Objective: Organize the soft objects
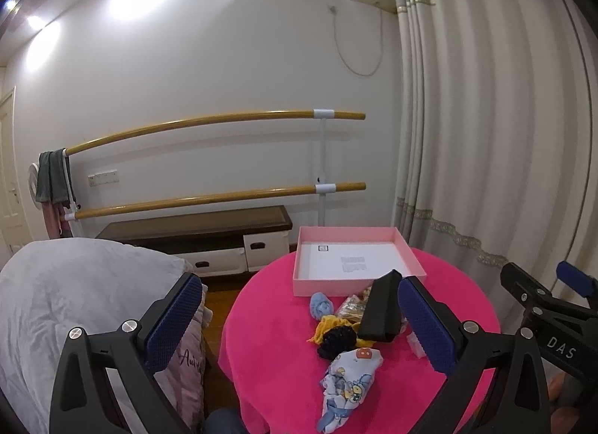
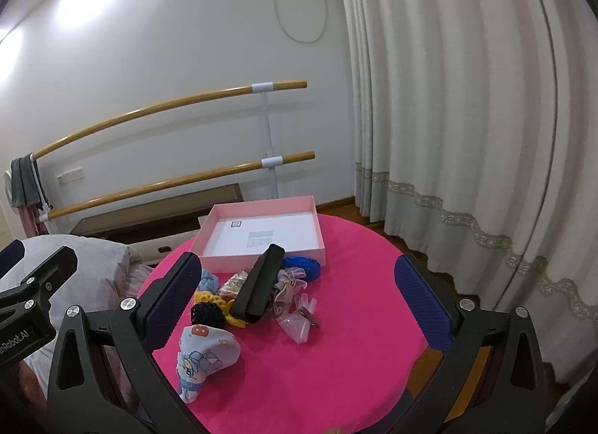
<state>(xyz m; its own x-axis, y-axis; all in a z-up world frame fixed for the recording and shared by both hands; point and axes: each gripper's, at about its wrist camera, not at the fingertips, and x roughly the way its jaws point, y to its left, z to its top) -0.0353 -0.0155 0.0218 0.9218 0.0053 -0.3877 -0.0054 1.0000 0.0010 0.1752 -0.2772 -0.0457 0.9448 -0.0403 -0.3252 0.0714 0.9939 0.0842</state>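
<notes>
A pile of soft things lies on the round pink table [image 1: 284, 370] [image 2: 355, 359] in front of an open, empty pink box [image 1: 355, 258] [image 2: 261, 236]. The pile holds a cartoon-print cloth [image 1: 347, 378] [image 2: 205, 355], a black and yellow crochet piece [image 1: 336, 337] [image 2: 213, 310], a light blue piece [image 1: 321, 305], a blue scrunchie [image 2: 304, 266], a pale pink scrunchie [image 2: 291, 284], small clear bags [image 2: 299, 322] and a black case [image 1: 381, 310] [image 2: 259, 284]. My left gripper [image 1: 299, 325] is open and empty above the table's left side. My right gripper [image 2: 299, 303] is open and empty above the pile.
A bed with grey bedding [image 1: 74, 303] stands left of the table. Behind are a low cabinet [image 1: 209, 239], two wooden wall bars [image 1: 209, 124] and a white curtain [image 2: 467, 116] at the right. The right gripper's body [image 1: 553, 322] shows at the left view's right edge.
</notes>
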